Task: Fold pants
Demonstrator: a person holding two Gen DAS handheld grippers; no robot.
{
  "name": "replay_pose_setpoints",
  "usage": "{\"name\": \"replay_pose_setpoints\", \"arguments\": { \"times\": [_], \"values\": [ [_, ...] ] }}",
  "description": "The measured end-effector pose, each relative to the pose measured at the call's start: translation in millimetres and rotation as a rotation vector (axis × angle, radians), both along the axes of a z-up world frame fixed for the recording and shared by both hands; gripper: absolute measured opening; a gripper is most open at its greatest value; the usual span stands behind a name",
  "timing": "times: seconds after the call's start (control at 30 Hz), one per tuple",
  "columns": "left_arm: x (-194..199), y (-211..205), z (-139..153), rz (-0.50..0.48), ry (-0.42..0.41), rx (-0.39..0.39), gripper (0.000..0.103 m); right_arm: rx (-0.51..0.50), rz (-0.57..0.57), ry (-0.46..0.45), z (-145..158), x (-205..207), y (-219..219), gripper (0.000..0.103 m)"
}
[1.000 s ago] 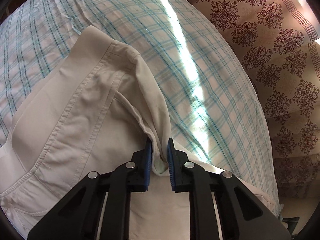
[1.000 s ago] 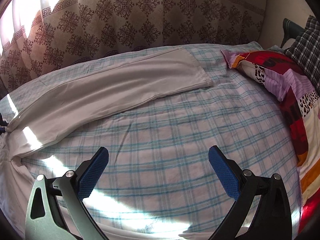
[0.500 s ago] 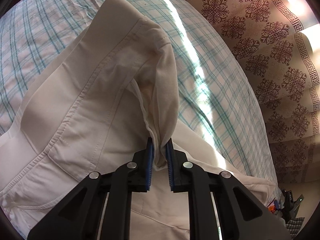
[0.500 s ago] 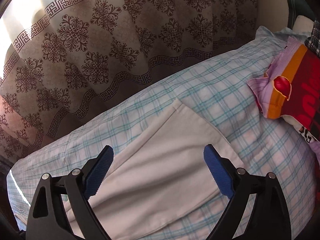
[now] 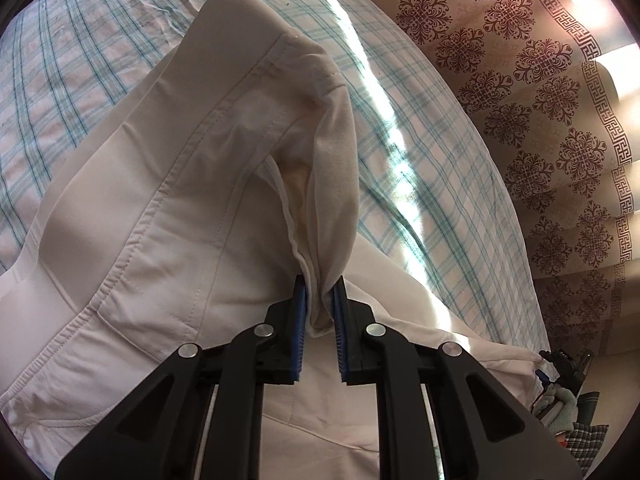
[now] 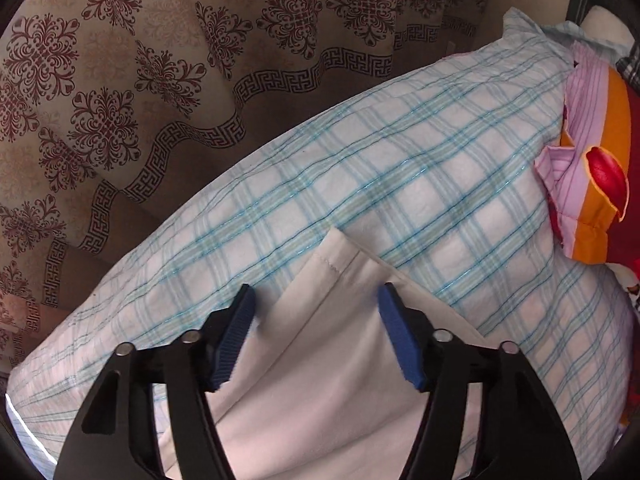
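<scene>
White pants (image 5: pixel 168 216) lie on a blue-checked bedsheet (image 5: pixel 80 60). My left gripper (image 5: pixel 320 304) is shut on a fold of the waist end and holds it lifted off the bed, so the fabric tents up toward the camera. In the right wrist view the leg end of the pants (image 6: pixel 332 344) lies flat on the sheet (image 6: pixel 400 184). My right gripper (image 6: pixel 316 332) is open, its blue pads (image 6: pixel 236 332) on either side of the hem corner, just above the cloth.
A brown patterned curtain (image 6: pixel 120 80) hangs along the far side of the bed and also shows in the left wrist view (image 5: pixel 540 100). A colourful pillow (image 6: pixel 592 184) lies at the right end of the bed.
My left gripper has lifted the waist fold higher. My right gripper has moved across the bed to the leg hem and its jaws have narrowed around it.
</scene>
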State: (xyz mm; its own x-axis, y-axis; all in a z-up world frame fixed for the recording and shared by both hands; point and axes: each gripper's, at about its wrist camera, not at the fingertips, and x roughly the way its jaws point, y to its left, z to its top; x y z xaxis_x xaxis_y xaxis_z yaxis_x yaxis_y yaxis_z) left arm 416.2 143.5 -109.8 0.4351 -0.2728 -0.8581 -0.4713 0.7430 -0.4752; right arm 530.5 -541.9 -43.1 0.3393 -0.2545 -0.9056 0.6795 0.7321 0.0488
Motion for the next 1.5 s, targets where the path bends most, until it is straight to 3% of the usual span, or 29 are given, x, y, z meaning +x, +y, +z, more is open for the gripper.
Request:
{"name": "replay_pose_setpoints", "arguments": {
  "times": [0.07, 0.13, 0.53, 0.83, 0.87, 0.93, 0.97, 1.0, 1.07, 1.17, 1.5],
  "values": [
    [-2.3, 0.7, 0.4, -0.002, 0.0, -0.006, 0.013, 0.03, 0.006, -0.032, 4.4, -8.8, -7.7, 0.019],
    [-5.1, 0.2, 2.5, -0.006, -0.002, -0.009, 0.013, 0.075, 0.002, -0.071, 11.9, -23.0, -15.8, 0.007],
    [-44.0, 23.7, 39.9, 0.009, -0.059, -0.013, 0.001, 0.154, 0.039, -0.292, 93.9, -141.4, -24.3, 0.005],
    [-64.9, 43.4, 26.6, 0.001, -0.02, -0.08, 0.0, 0.186, 0.057, -0.361, 102.5, -234.8, -9.6, 0.005],
    [-62.3, 41.4, 24.5, -0.007, -0.013, -0.087, 0.005, 0.195, 0.052, -0.366, 100.2, -242.8, -8.7, 0.005],
    [-53.9, 35.6, 21.4, -0.014, -0.012, -0.139, 0.026, 0.209, 0.04, -0.376, 95.5, -256.0, -7.4, 0.005],
    [-50.3, 33.0, 21.6, -0.007, -0.014, -0.155, 0.047, 0.207, 0.041, -0.375, 92.7, -262.1, -5.7, 0.005],
    [-45.7, 30.2, 23.0, 0.0, -0.023, -0.167, 0.057, 0.2, 0.043, -0.374, 89.7, -268.6, -3.4, 0.005],
    [-33.6, 20.7, 26.4, -0.006, -0.037, -0.171, 0.059, 0.186, 0.05, -0.372, 83.9, -281.7, 0.2, 0.005],
    [-11.8, 4.9, 29.2, -0.019, -0.04, -0.185, 0.072, 0.201, 0.037, -0.373, 69.7, -300.2, 1.9, 0.005],
    [41.0, -26.2, 3.5, -0.003, 0.064, -0.123, 0.073, 0.241, 0.004, -0.384, 15.5, -358.4, 2.8, 0.005]
  ]
}}
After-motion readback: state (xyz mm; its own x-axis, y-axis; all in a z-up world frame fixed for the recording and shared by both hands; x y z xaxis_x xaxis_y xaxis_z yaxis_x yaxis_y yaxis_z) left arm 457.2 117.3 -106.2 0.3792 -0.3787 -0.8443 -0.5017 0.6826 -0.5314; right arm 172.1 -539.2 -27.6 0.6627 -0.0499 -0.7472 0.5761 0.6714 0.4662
